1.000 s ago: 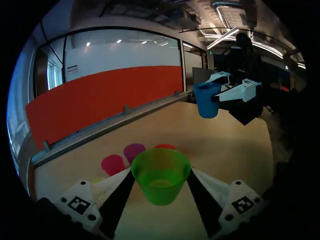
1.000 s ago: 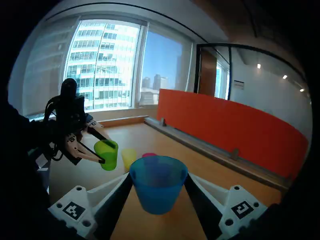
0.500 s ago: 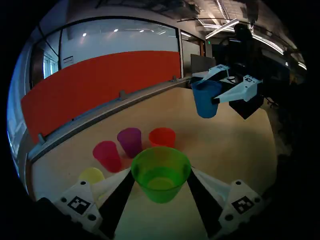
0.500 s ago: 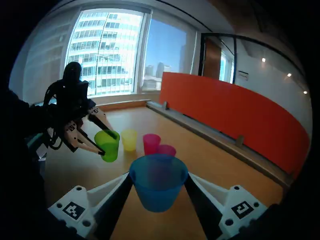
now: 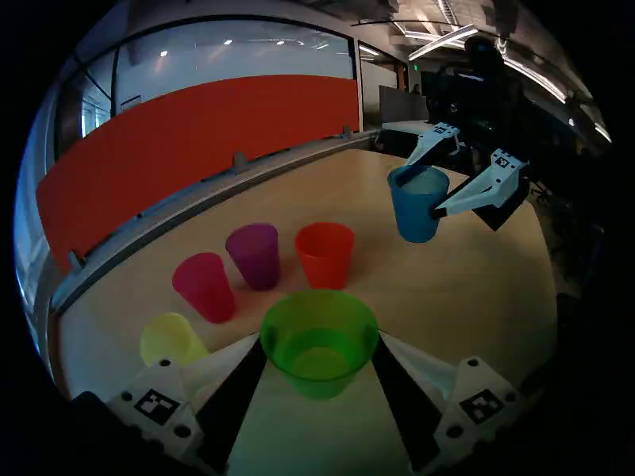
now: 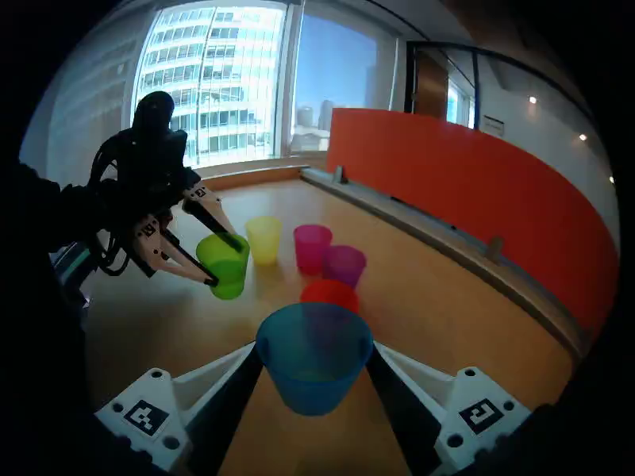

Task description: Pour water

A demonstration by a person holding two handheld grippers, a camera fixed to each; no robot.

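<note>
Here, green cup (image 5: 353, 366) holding water (image 5: 317, 363), blue cup (image 6: 313, 381) upright

Cup row (image 5: 254, 255) on table (image 5: 476, 293) — left-held cup (image 5: 319, 353) near one end, right-held cup (image 5: 418, 202) opposite.

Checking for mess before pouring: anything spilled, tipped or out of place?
Nothing stands out. The yellow cup, pink cup, purple cup and orange cup stand upright on the table; the green cup and blue cup are held roughly upright; no spill shows.

Yellow cup (image 5: 169, 339) partly hidden behind left gripper (image 5: 319, 353).
</note>
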